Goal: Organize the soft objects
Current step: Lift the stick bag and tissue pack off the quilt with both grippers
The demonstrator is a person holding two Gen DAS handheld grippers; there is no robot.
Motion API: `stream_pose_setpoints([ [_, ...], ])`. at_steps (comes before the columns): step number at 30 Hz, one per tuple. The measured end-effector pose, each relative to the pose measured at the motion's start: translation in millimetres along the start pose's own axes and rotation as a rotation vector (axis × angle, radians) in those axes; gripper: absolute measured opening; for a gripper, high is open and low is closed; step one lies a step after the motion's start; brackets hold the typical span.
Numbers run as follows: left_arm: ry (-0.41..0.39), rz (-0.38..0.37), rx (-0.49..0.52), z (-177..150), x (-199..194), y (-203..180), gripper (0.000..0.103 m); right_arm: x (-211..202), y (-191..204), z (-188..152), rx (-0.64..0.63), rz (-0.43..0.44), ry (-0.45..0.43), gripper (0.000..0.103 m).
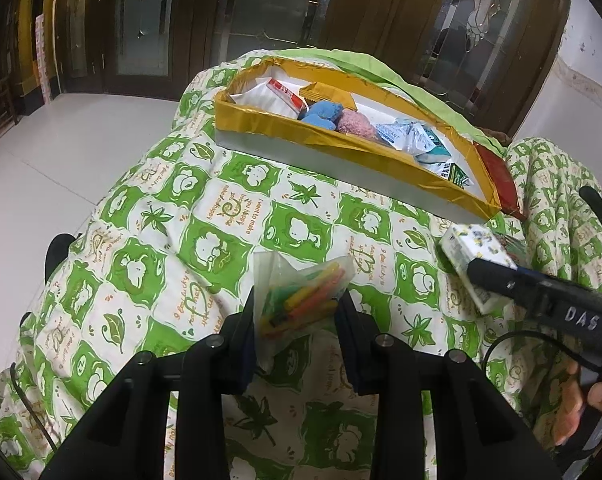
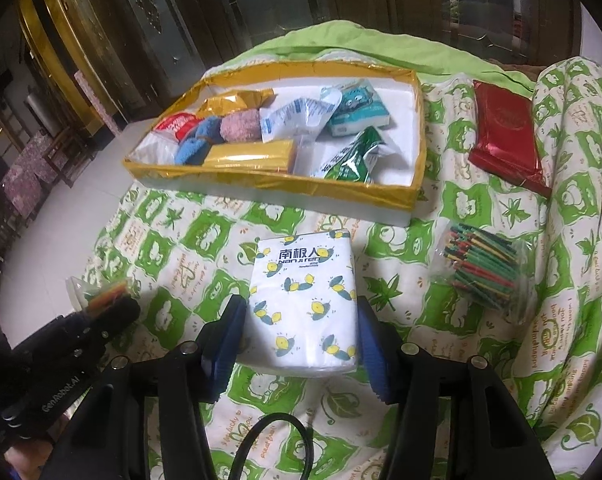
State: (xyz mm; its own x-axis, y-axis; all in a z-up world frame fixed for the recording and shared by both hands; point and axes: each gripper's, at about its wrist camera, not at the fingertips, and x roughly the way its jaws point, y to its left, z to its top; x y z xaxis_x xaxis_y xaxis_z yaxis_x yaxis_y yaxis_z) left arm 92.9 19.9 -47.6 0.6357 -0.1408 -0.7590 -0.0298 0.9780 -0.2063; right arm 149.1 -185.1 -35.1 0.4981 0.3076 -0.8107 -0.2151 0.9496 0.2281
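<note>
A gold-rimmed tray [image 2: 419,128], already carrying socks, sachets and tissue packets, waits on a green-and-white quilt [image 1: 205,216] while two handheld tongs each bring a soft item toward it. The right tongs [image 2: 301,322] clasp a pack of tissues [image 2: 305,300] by its long sides, low on the pack; it looks light and squashy, likely to give under the pads rather than slip. The left tongs [image 1: 297,312] pinch a small clear bag of coloured sticks [image 1: 301,296], whose slick, crinkly film seems best held across the bulging middle.
</note>
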Motion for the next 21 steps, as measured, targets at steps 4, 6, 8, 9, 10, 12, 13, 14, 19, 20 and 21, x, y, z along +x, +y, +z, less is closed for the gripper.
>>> stream_pose_setpoints([
  [4, -0.004, 0.015, 0.024, -0.9, -1.0, -3.7, 0.034, -6.7, -1.3, 3.1, 0.003, 0.004, -0.021, 0.057],
  [6, -0.006, 0.020, 0.032, -1.3, -0.8, -5.3, 0.034, -8.7, -0.3, 4.6, -0.001, 0.004, -0.028, 0.057],
  [8, -0.006, 0.022, 0.037, -1.2, -0.1, -6.0, 0.034, -10.2, -0.3, 4.9, -0.002, 0.005, -0.032, 0.057],
  [9, -0.007, 0.023, 0.037, -1.0, 0.1, -6.3, 0.034, -10.6, -0.2, 5.0, -0.002, 0.008, -0.032, 0.057],
  [10, -0.007, 0.023, 0.037, -0.9, 0.1, -6.3, 0.034, -10.7, -0.3, 4.7, -0.002, 0.009, -0.032, 0.057],
  [12, -0.008, 0.023, 0.037, -0.9, 0.1, -6.5, 0.034, -11.6, -0.3, 4.7, -0.001, 0.012, -0.034, 0.057],
  [13, -0.008, 0.023, 0.037, -0.8, 0.0, -6.6, 0.034, -11.8, 0.0, 4.9, -0.001, 0.013, -0.036, 0.057],
  [14, -0.008, 0.023, 0.037, -0.9, 0.0, -6.5, 0.034, -12.9, -0.1, 5.2, 0.000, 0.015, -0.038, 0.057],
  [19, -0.027, 0.018, 0.034, 1.0, -7.3, -6.1, 0.034, -19.5, -4.5, 8.6, 0.010, 0.018, -0.059, 0.057],
  [20, -0.031, 0.017, 0.032, 1.6, -9.0, -5.7, 0.034, -21.4, -7.3, 10.0, 0.018, 0.017, -0.066, 0.057],
  [21, -0.035, 0.016, 0.028, 2.5, -10.8, -4.7, 0.034, -22.7, -9.4, 10.7, 0.025, 0.017, -0.069, 0.057],
])
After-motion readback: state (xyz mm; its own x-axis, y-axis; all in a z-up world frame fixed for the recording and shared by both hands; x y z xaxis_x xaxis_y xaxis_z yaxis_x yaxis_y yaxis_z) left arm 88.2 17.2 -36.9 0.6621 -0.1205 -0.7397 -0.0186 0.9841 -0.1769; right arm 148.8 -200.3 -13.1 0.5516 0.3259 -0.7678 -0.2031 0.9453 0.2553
